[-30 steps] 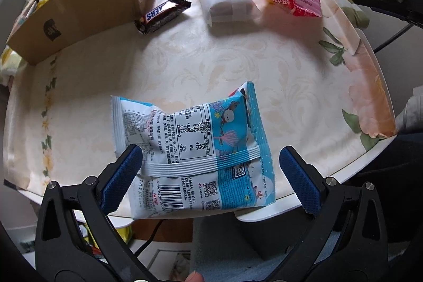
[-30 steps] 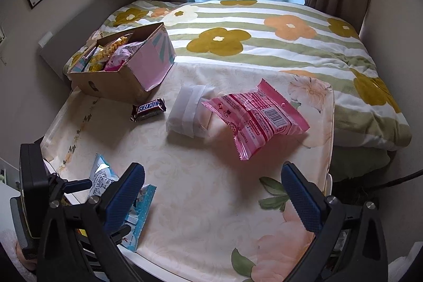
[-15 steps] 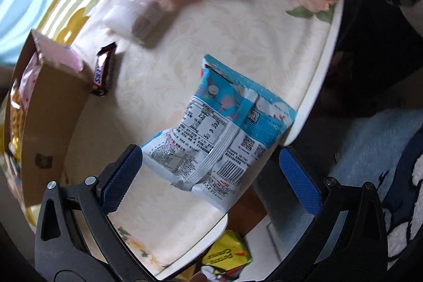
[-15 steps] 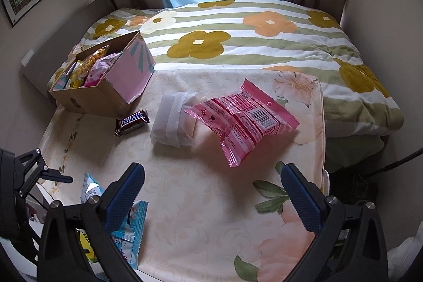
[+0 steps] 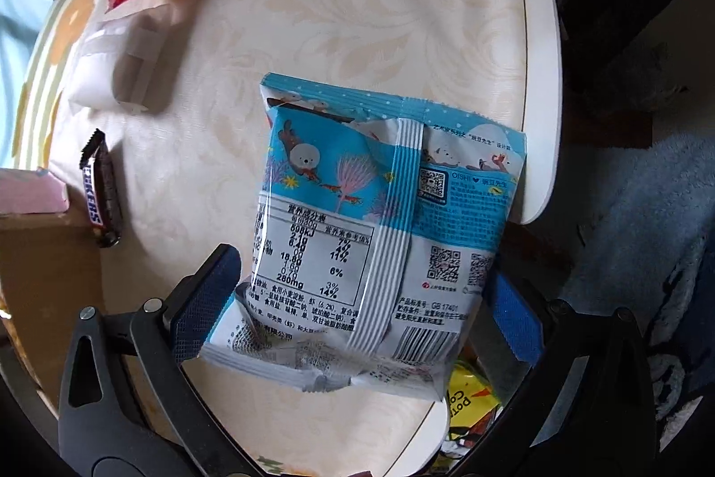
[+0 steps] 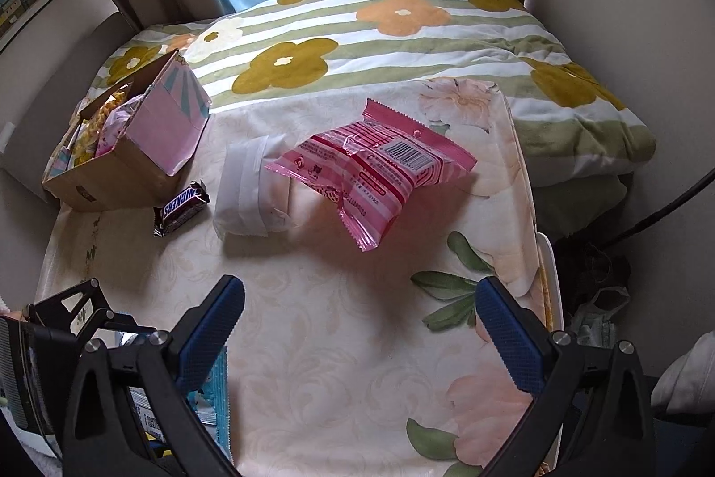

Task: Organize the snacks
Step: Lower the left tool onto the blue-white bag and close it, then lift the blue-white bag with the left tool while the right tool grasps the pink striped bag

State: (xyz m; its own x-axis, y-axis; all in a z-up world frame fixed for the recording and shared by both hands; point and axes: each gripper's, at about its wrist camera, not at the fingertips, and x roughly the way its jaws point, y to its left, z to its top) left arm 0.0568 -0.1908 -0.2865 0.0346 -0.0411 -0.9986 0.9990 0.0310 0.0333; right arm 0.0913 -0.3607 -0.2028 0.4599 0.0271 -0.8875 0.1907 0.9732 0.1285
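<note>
Two blue ribbed pads of the left gripper (image 5: 357, 298) are spread wide about the glossy blue snack bag (image 5: 380, 226) at lower centre on the table (image 5: 357, 7), while the right gripper (image 6: 359, 325) is held agape, empty, below the crinkled pink packet (image 6: 371, 173) and the upper-left cardboard box (image 6: 111, 164).
</note>
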